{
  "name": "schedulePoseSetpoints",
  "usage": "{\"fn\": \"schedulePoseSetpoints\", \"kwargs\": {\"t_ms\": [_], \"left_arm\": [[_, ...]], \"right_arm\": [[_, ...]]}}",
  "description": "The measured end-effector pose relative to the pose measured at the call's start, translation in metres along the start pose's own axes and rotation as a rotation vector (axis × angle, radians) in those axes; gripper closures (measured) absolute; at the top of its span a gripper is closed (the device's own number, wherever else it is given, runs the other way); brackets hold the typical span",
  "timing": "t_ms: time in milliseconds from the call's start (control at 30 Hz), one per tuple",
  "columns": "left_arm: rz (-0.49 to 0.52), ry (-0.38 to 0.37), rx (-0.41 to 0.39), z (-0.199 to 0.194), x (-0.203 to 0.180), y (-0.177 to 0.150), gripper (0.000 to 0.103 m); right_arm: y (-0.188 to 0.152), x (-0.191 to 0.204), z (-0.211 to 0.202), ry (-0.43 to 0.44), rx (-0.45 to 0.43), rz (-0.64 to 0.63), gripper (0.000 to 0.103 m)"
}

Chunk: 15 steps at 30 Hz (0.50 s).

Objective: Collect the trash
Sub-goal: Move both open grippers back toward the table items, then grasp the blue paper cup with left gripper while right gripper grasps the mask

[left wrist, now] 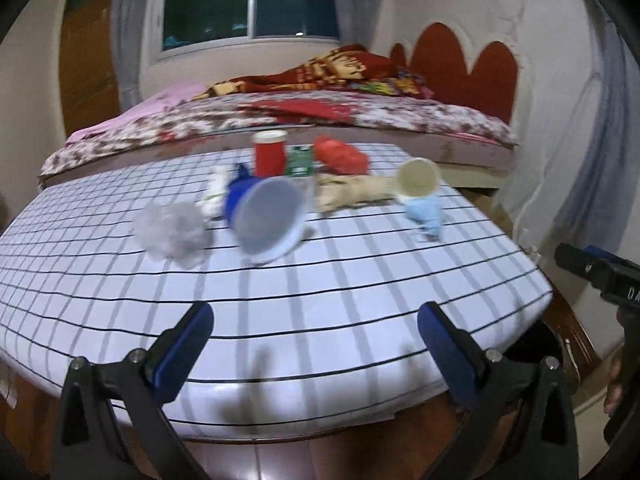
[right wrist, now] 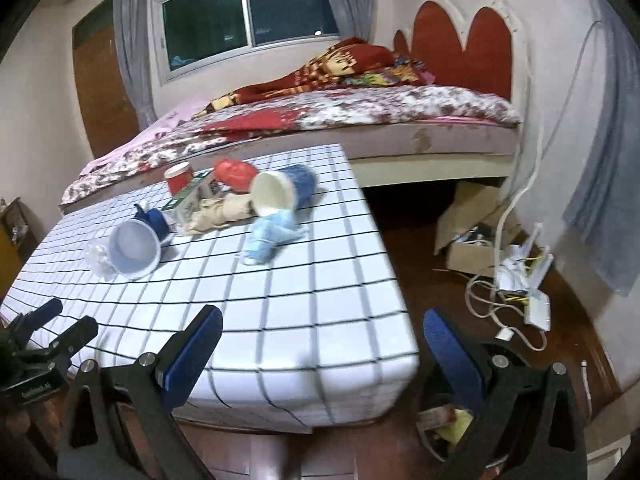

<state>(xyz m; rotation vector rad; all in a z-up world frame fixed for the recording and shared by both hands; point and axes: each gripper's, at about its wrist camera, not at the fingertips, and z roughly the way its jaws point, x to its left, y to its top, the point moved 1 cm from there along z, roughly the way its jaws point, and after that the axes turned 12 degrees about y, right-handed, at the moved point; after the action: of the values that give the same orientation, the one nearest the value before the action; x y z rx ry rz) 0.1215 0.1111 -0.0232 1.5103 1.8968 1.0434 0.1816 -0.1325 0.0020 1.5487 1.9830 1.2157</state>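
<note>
Trash: toppled blue cups, crumpled blue mask, brown paper wad, clustered mid-table. Left gripper and right gripper: both spread wide, empty, at the near edge. Advice: take the nearest piece first, pinching low.

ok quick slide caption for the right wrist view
Open right gripper at the near edge of a checked table strewn with cups, a blue face mask and wrappers.

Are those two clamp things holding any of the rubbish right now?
No. The left gripper and right gripper are both open and empty, hanging over the table's near edge.
</note>
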Motion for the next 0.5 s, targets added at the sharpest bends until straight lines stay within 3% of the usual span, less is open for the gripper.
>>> {"fn": "schedulePoseSetpoints", "kwargs": {"t_ms": [133, 200, 300, 500], "left_arm": [[-0.032, 0.033, 0.010, 0.014, 0.029, 0.001, 0.007], [-0.050, 0.020, 0.028, 0.025, 0.038, 0.004, 0.022], [-0.077, 0.001, 0.060, 0.047, 0.046, 0.013, 0.037], [-0.081, 0.017, 0.106, 0.087, 0.042, 0.026, 0.042]], "right_arm": [[0.006, 0.024, 0.028, 0.020, 0.029, -0.041, 0.001], [0.012, 0.033, 0.040, 0.037, 0.040, -0.059, 0.001], [0.023, 0.041, 0.058, 0.047, 0.032, -0.079, 0.001], [0.037, 0.037, 0.110, 0.037, 0.077, -0.021, 0.013]]}}
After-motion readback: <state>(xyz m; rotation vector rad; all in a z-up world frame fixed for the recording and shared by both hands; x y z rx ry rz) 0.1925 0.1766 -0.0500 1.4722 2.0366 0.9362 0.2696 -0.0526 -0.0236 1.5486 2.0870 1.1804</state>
